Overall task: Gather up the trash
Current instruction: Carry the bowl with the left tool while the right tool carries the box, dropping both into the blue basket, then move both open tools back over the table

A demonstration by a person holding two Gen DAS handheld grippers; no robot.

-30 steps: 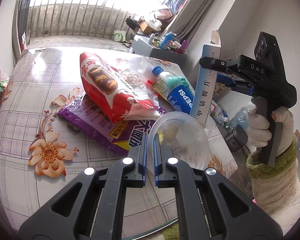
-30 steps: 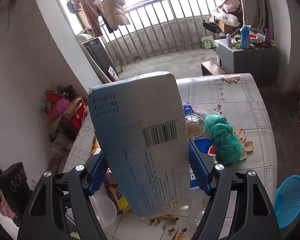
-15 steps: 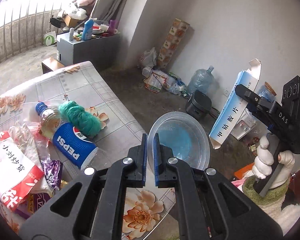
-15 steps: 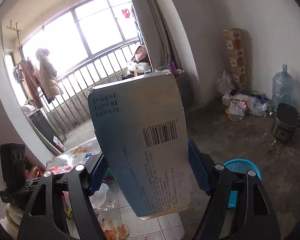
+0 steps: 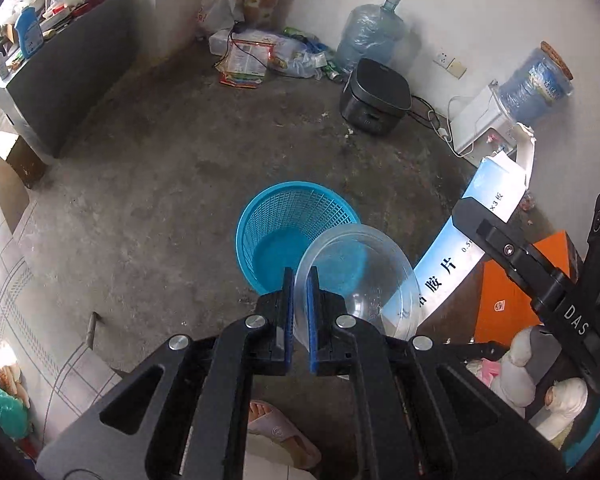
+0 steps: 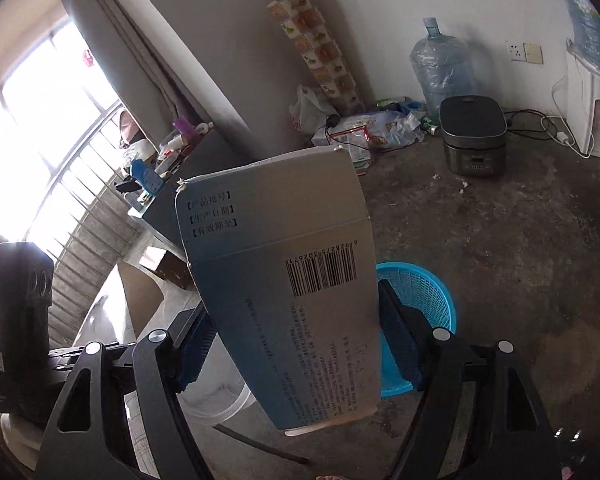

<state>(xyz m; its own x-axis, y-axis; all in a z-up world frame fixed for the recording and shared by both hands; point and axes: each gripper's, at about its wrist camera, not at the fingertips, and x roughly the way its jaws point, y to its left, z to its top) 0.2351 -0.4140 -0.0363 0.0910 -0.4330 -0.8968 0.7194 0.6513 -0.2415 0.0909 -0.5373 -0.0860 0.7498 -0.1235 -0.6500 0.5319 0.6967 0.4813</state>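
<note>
Overhead, the left gripper is pinching the rim of a clear plastic bowl, which is hanging above the near edge of a blue mesh basket standing on the concrete floor. The right gripper is spreading its jaws around a blue-and-white carton; whether its pads are pressing the carton cannot be told, and the carton is hovering beside the basket. Judging by the basket's bare bottom, collection is only beginning: both items are awaiting their drop. Only the left wrist view is showing the basket's interior, a slippered foot and the carton's open flap; only the right wrist view is showing the barcode and window.
</note>
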